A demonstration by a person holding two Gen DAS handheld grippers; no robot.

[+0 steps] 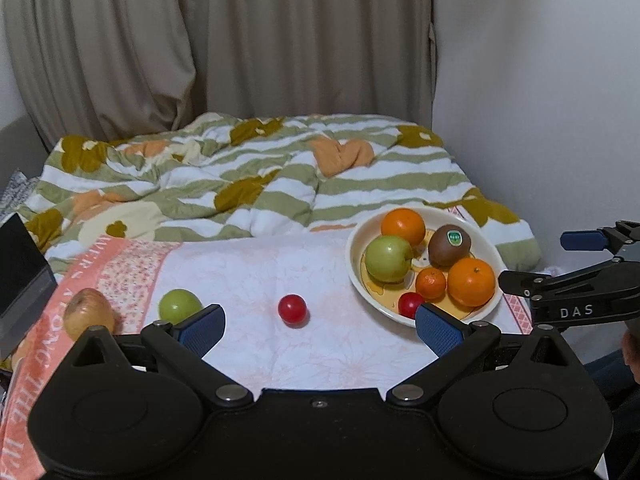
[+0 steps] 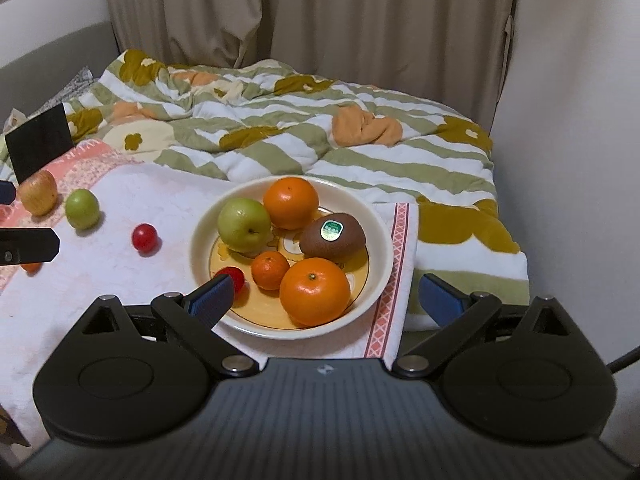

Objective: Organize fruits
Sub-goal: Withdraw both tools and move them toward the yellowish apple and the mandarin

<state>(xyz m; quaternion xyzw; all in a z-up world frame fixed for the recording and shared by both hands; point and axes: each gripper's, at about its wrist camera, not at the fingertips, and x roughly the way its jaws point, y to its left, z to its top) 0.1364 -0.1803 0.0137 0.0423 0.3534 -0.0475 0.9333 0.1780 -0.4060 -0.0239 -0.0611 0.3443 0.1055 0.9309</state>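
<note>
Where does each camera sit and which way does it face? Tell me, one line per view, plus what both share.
Left wrist: on the left gripper, looking forward and down over its open fingers at the red tomato on the cloth; the right gripper shows at the right edge.
Right wrist: on the right gripper, looking forward and down over its open fingers at the plate of fruit.
Shared: plate, kiwi, tomato, loose green apple, striped quilt, curtain.
</note>
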